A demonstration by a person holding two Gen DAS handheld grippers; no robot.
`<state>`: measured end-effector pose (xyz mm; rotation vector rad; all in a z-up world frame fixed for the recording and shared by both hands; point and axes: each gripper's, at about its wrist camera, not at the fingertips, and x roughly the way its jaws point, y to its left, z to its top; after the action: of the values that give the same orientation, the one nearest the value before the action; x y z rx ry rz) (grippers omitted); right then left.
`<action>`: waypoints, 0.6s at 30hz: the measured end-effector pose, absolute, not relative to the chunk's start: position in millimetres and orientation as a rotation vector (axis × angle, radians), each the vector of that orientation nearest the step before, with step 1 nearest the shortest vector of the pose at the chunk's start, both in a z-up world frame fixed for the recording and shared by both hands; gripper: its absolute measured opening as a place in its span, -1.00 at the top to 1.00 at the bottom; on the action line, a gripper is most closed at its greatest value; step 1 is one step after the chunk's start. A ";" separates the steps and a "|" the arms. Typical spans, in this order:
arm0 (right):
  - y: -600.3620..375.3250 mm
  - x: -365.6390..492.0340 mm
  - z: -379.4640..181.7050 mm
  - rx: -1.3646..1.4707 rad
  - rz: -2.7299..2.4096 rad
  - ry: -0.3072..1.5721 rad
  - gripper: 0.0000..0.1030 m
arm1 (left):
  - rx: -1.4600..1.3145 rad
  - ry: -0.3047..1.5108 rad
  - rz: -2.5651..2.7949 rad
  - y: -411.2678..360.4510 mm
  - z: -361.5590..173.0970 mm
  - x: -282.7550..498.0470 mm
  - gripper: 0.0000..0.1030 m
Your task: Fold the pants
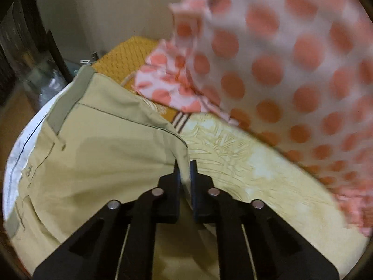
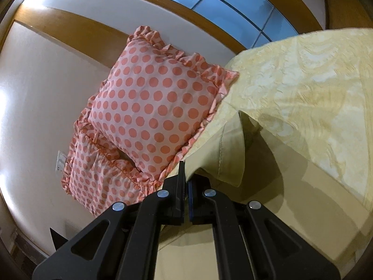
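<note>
Khaki pants (image 1: pixel 98 154) lie on a yellow patterned bedspread (image 1: pixel 256 179), waistband at the left, with white lining showing along the edge. My left gripper (image 1: pixel 185 165) is shut on a folded edge of the pants near the crotch seam. In the right wrist view my right gripper (image 2: pixel 185 170) is shut on a hemmed corner of the pants (image 2: pixel 223 149) and holds it lifted above the bedspread (image 2: pixel 310 88). The lower pant fabric hangs below the fingers.
Polka-dot pillows (image 2: pixel 151 107) lean against the white wall at the bed's head; one fills the right of the left wrist view (image 1: pixel 291 58), blurred. An orange woven mat (image 1: pixel 123 60) lies beyond the pants. Dark furniture (image 1: pixel 25 46) stands at the left.
</note>
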<state>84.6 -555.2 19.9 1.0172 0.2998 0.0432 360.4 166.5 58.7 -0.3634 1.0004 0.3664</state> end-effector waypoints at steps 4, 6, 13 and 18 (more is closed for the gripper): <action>-560.9 66.8 35.6 1.015 0.090 0.232 0.96 | -0.500 0.770 0.223 200.9 114.1 255.5 0.91; -561.7 52.0 40.6 0.993 0.083 0.214 0.96 | -0.527 0.695 0.178 211.4 126.5 194.1 0.90; -564.0 21.2 -2.4 1.056 -0.037 0.326 0.96 | -0.715 0.717 0.148 232.4 48.3 34.3 0.88; -564.8 12.4 -16.0 1.078 -0.063 0.340 0.96 | -0.746 0.715 0.166 231.1 15.8 8.0 0.78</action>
<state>12.4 -564.8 -16.0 1.0779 0.3399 -0.0629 8.0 231.1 15.8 -0.7465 0.7154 0.1658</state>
